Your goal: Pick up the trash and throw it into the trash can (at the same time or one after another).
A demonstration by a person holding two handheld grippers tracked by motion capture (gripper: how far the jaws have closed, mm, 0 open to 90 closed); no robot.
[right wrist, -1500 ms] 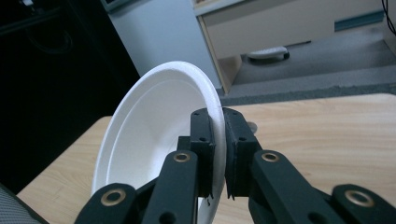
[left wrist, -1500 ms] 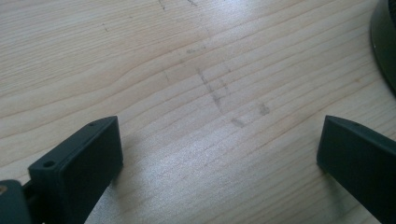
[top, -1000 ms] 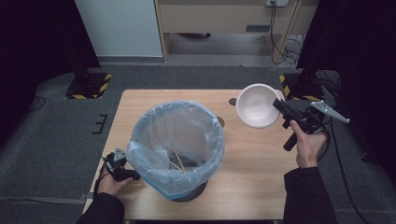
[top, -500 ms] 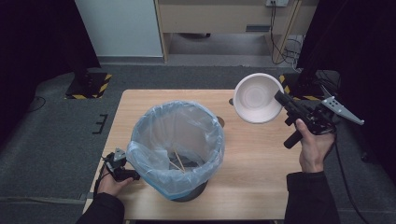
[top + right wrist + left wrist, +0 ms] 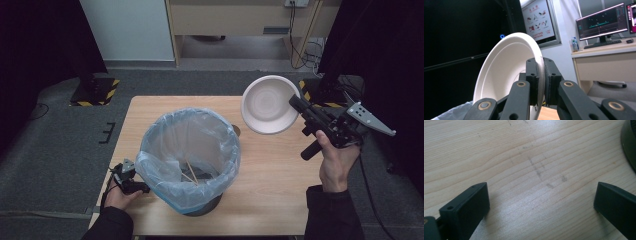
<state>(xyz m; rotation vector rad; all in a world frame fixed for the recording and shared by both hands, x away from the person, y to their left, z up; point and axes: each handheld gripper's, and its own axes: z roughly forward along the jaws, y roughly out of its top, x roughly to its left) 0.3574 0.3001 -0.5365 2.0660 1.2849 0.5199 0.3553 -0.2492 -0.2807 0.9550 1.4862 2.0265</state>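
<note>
While right gripper [image 5: 296, 104] fingers pinch empty bowl [image 5: 267, 104], left gripper [image 5: 541, 202] fingers wide; chopsticks [image 5: 190, 172] in bin [image 5: 187, 150].

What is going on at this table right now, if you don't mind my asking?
A person is clearing up. The right tool is shut on the rim of a white paper bowl, held tilted in the air beside the lined bin, which already holds chopsticks. The left tool sits open and empty on the wooden table next to the bin.

The poster [image 5: 538, 20] on the wall bears small red print, too blurred to read.
</note>
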